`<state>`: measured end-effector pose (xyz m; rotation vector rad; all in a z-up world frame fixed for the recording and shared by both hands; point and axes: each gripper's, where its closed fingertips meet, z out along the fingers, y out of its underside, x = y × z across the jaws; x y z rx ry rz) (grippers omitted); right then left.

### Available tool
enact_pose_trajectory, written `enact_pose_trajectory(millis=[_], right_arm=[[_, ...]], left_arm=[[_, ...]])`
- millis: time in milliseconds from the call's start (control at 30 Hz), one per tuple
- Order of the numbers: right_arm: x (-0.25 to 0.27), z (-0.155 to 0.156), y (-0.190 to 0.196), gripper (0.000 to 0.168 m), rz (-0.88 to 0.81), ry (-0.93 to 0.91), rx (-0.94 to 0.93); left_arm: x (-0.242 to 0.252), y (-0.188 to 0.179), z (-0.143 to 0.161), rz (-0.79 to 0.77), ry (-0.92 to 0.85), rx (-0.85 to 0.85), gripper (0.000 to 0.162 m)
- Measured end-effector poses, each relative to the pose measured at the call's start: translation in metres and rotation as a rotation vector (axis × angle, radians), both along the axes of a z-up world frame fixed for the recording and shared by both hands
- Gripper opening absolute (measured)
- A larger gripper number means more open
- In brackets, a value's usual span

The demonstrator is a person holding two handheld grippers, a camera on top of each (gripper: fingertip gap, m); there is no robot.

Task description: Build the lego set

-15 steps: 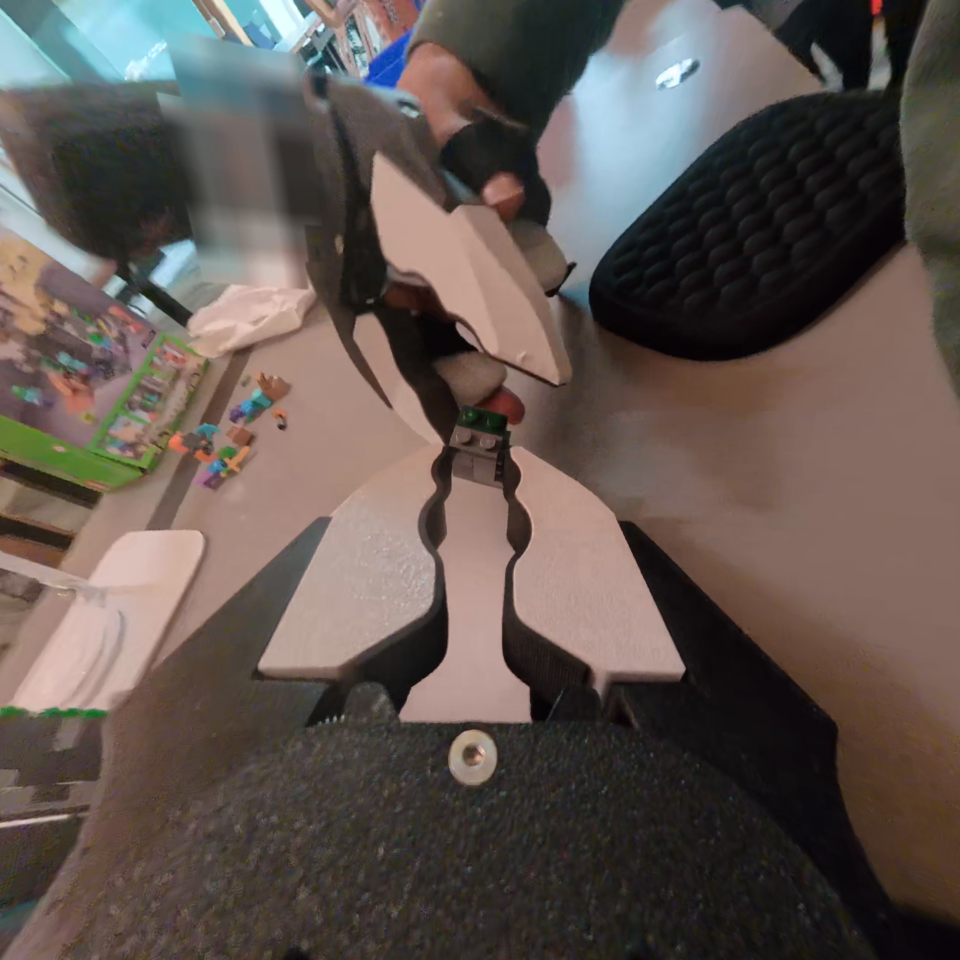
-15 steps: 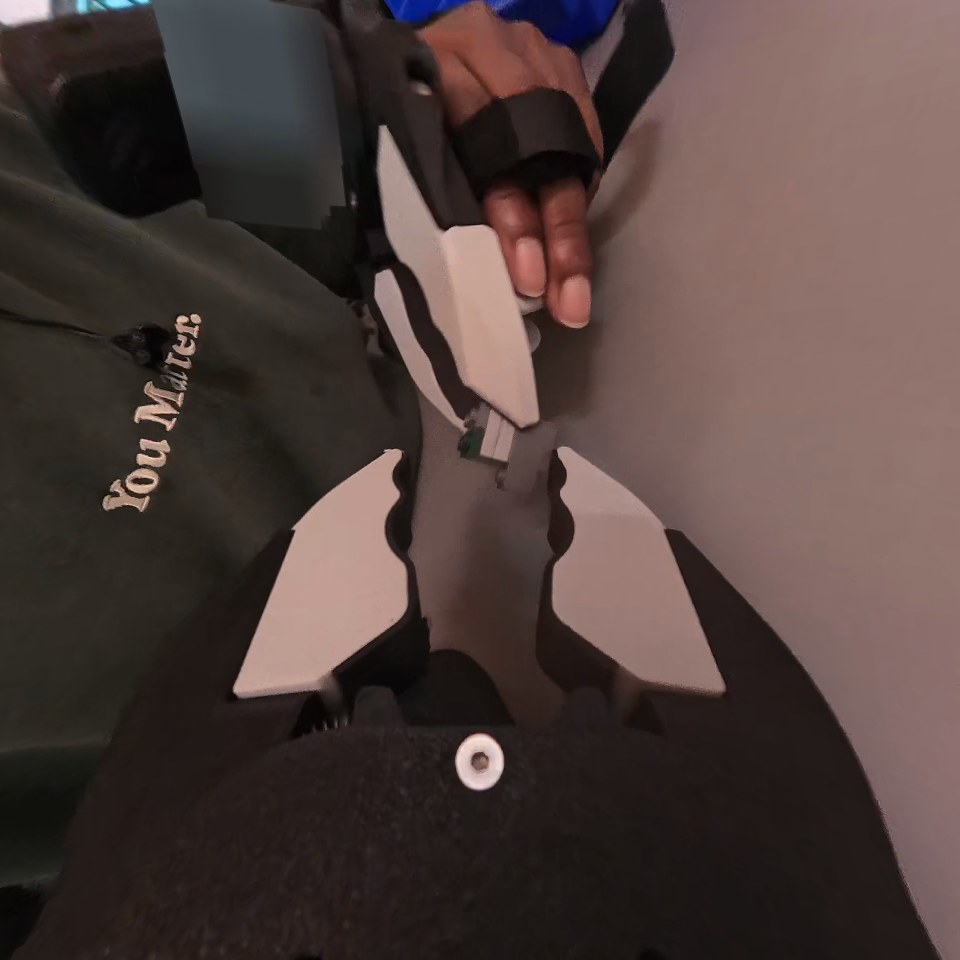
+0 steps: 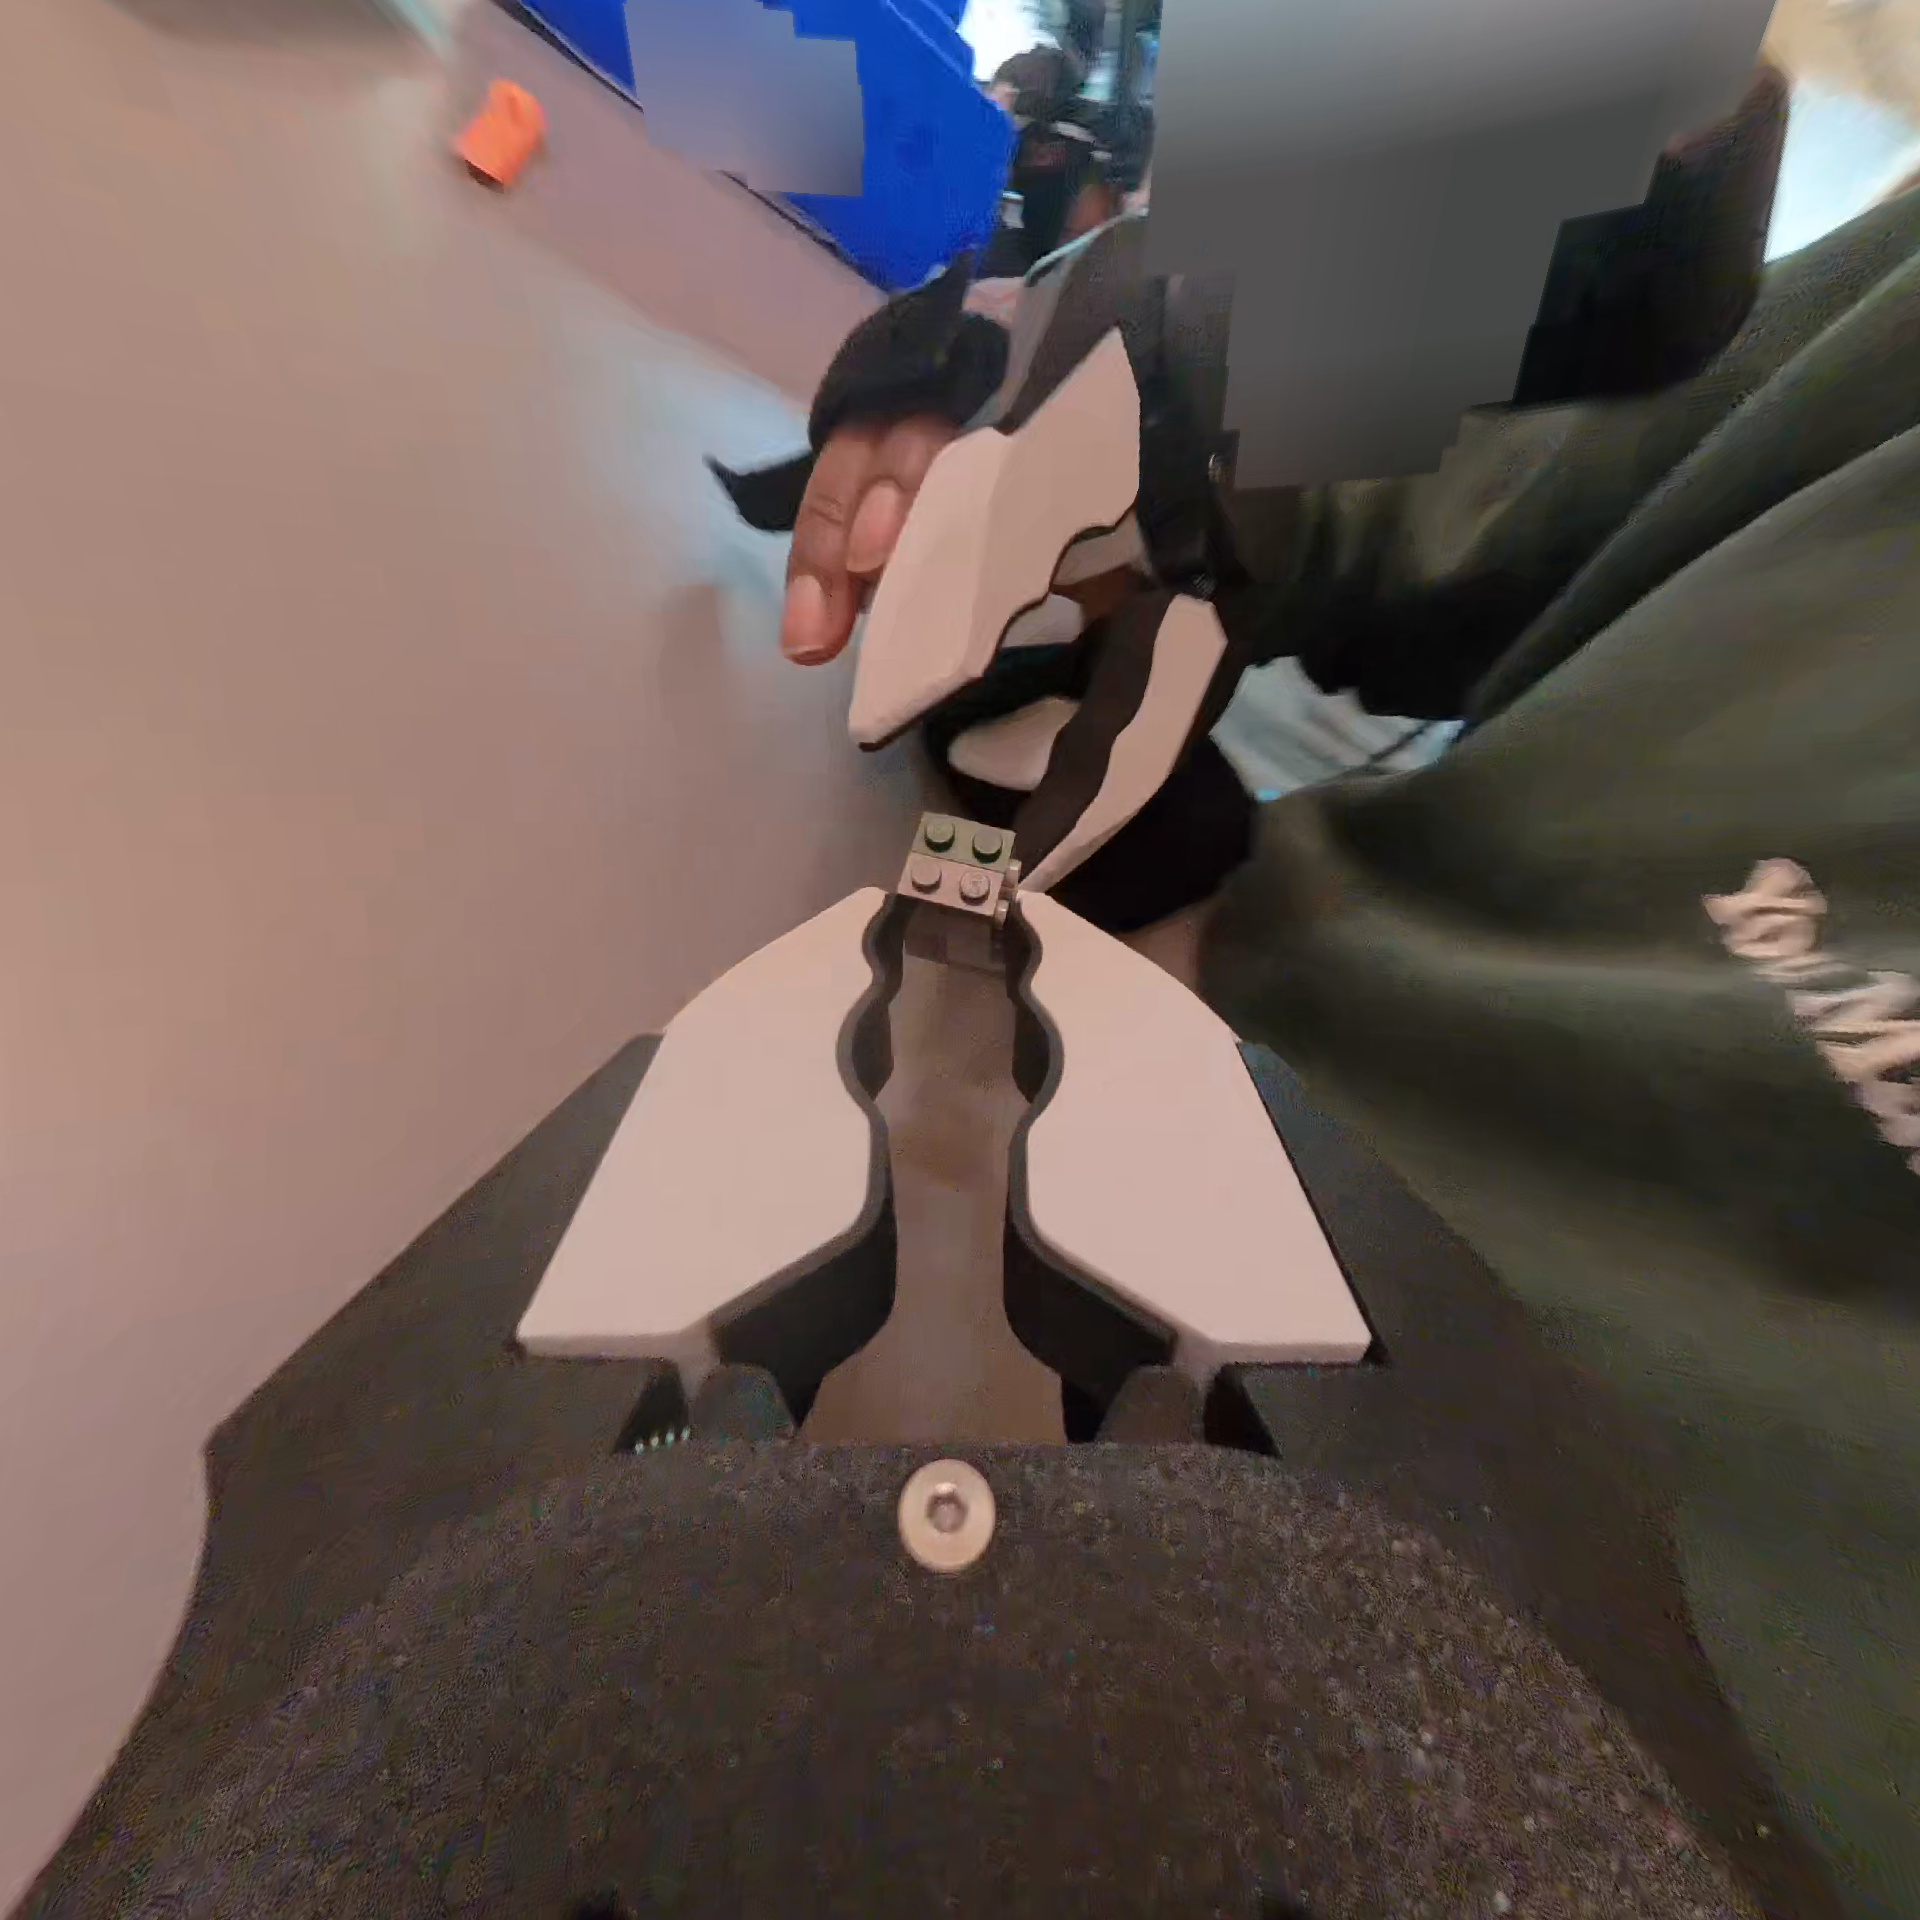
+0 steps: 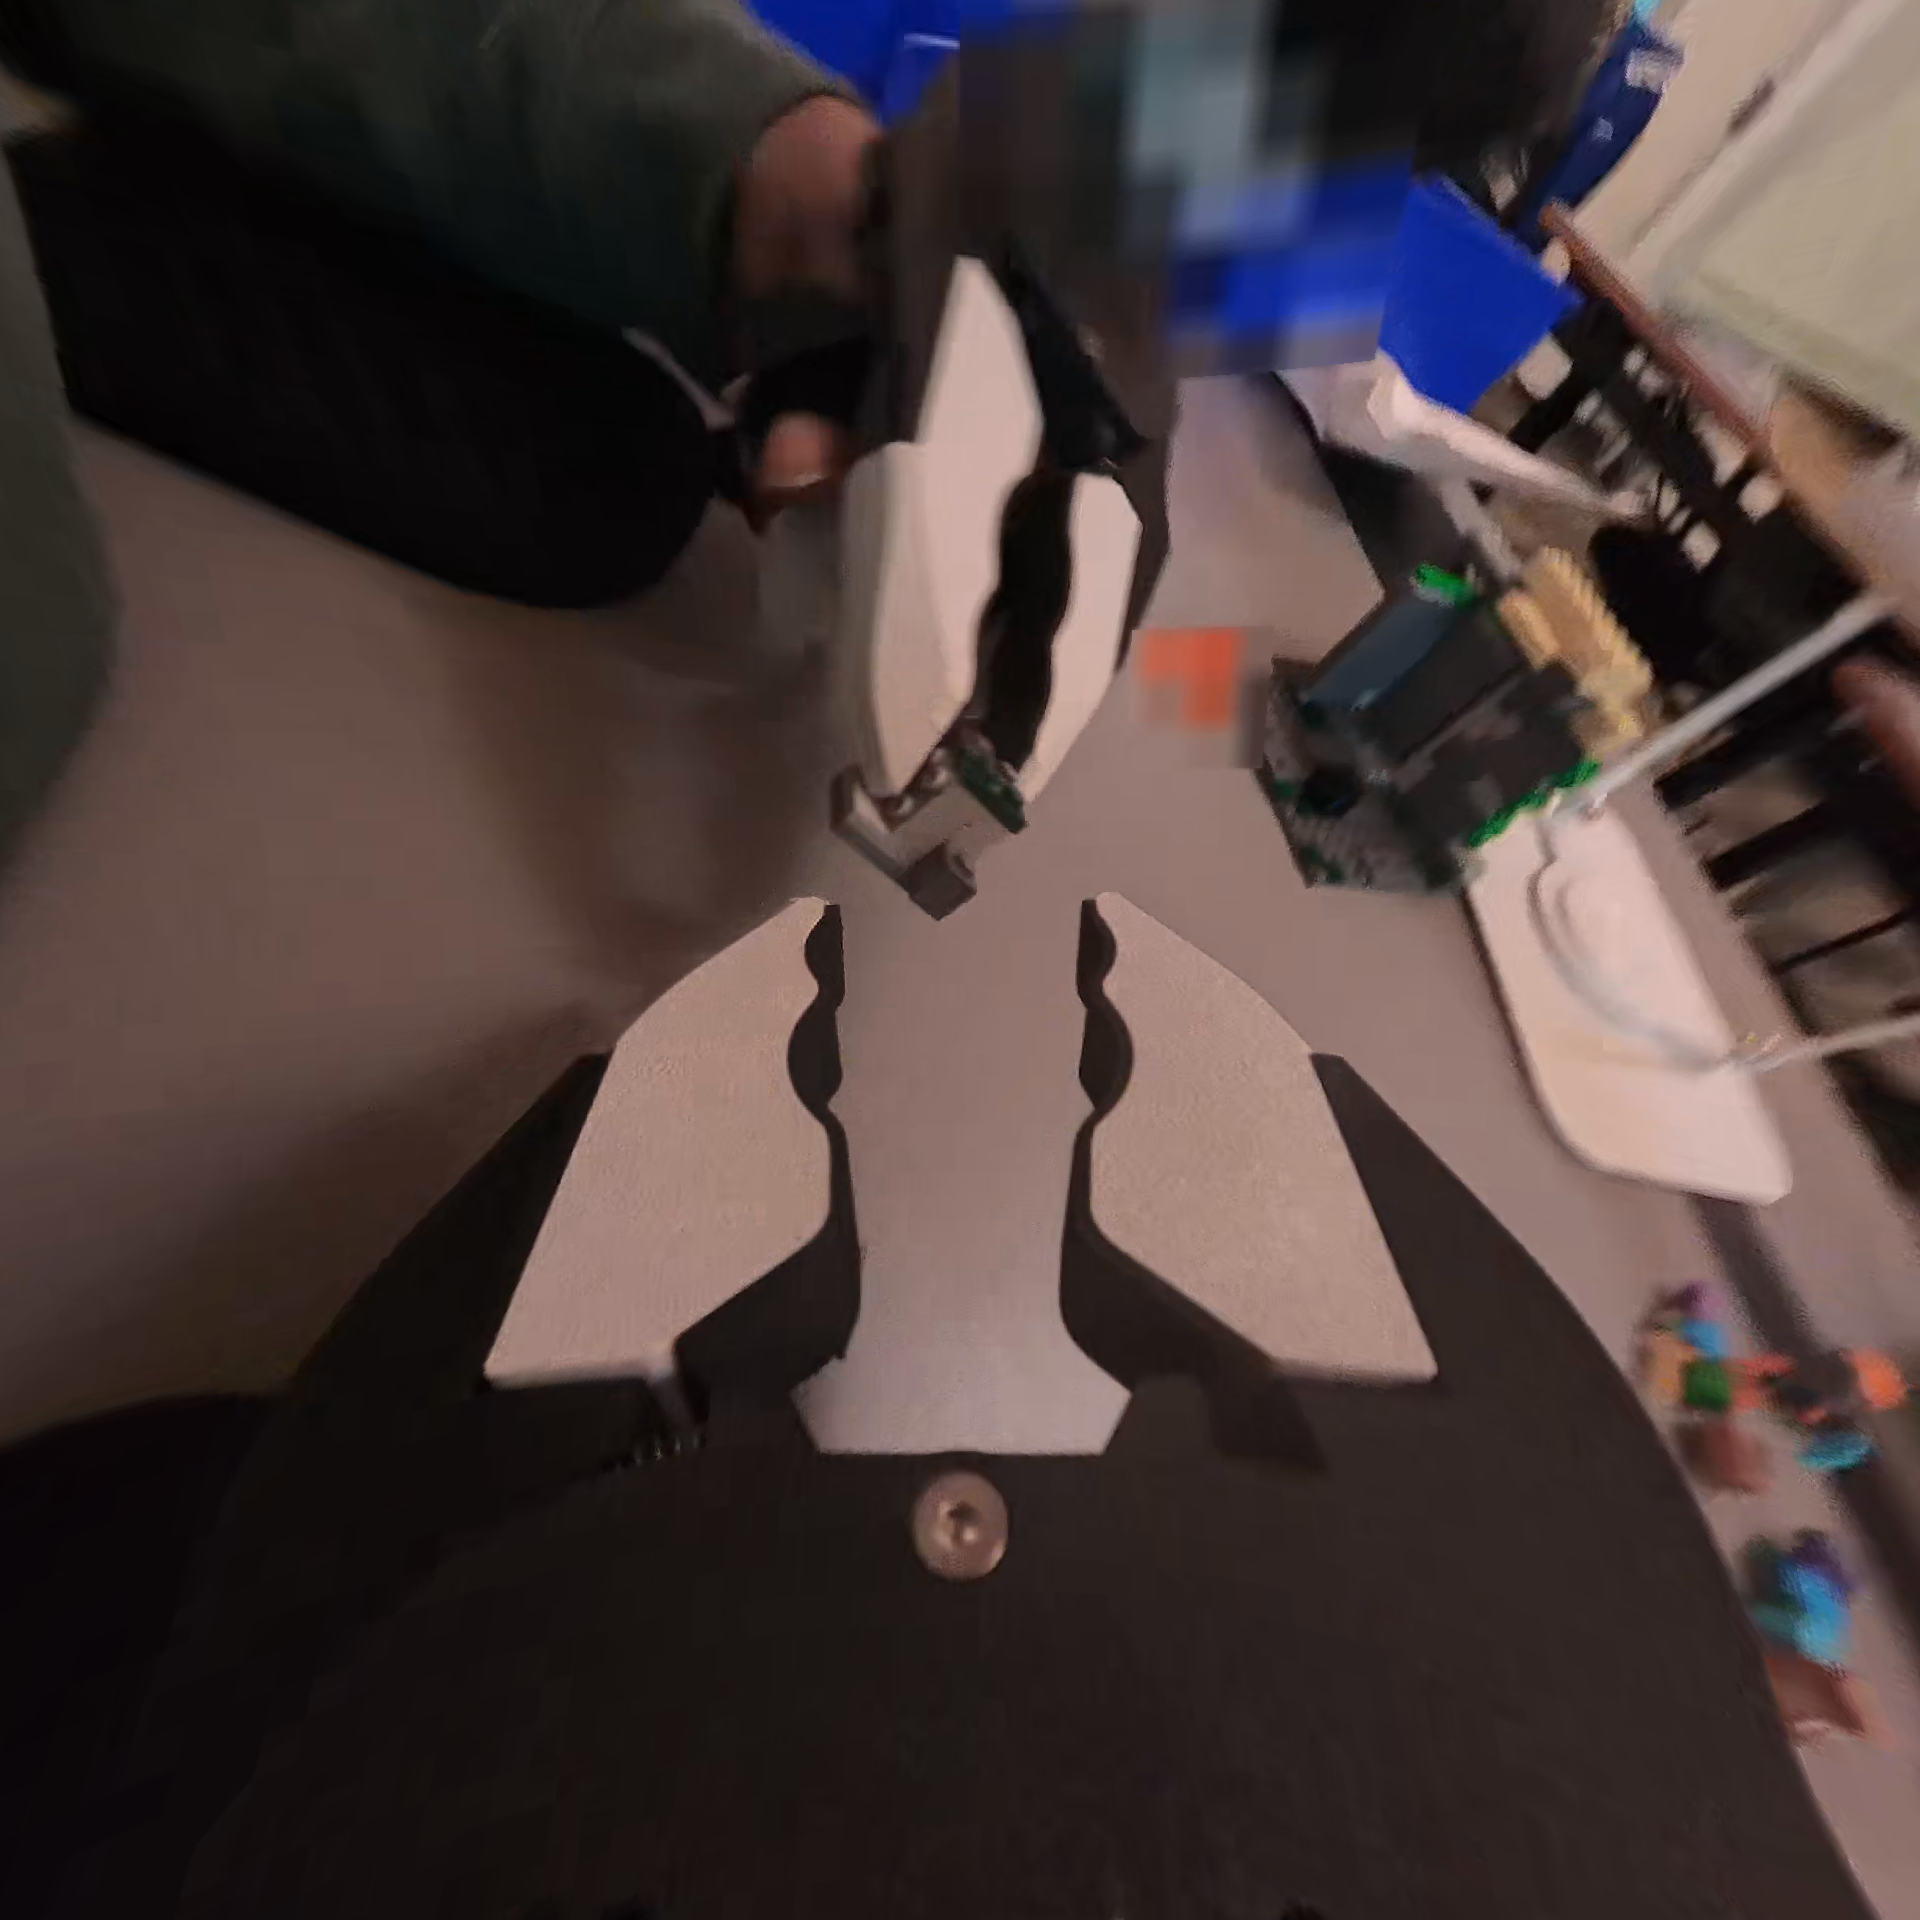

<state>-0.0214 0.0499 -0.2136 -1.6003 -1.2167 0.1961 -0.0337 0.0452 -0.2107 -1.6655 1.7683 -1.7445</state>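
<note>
My left gripper [image 3: 954,909] is shut on a small grey and green lego assembly [image 3: 958,864], which it holds at its fingertips above the table. My right gripper [image 3: 951,802] shows opposite it in the left wrist view, open, with one fingertip [image 3: 1039,873] touching the assembly's right side. In the right wrist view my right gripper [image 4: 956,914] is open and empty. The assembly [image 4: 935,826] hangs just beyond its gap, held by the left gripper [image 4: 940,790].
A partly built lego model [image 4: 1434,727] stands on the grey table [image 4: 312,831] at the right, beside a white tray [image 4: 1621,1039]. Loose coloured bricks [image 4: 1766,1392] lie at the near right. An orange piece [image 3: 499,135] and a blue bin [image 3: 914,156] are farther off. Only a small space, under 4 cm, lies between the two pairs of fingers.
Both grippers have turned, so both views have swung round. The left gripper still holds the assembly. The right gripper's finger no longer lies over it and now touches its side.
</note>
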Motion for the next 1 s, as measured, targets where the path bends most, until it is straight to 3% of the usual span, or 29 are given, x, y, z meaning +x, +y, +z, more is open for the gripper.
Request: enact_pose_trajectory(millis=[133,267,333,633,967,1000], right_arm=[[-0.018,0.012,-0.01,0.044,0.117,-0.145,0.164],[-0.033,0.02,-0.015,0.041,0.206,-0.175,0.227],[-0.035,0.025,-0.016,0.031,0.222,-0.163,0.254],[-0.038,0.039,-0.023,0.03,0.246,-0.003,0.174],[-0.031,0.044,-0.016,0.03,0.192,-0.043,0.247],[-0.028,0.044,-0.011,0.036,0.157,-0.046,0.24]], left_arm=[[-0.006,-0.014,0.013,-0.105,0.066,-0.173,0.018],[-0.008,-0.025,0.024,-0.146,0.109,-0.261,0.018],[-0.01,-0.029,0.026,-0.152,0.124,-0.291,0.018],[-0.011,-0.033,0.042,-0.116,0.064,-0.386,0.021],[-0.001,-0.024,0.049,-0.04,-0.057,-0.278,0.019],[0.0,-0.019,0.049,-0.024,-0.069,-0.253,0.019]])
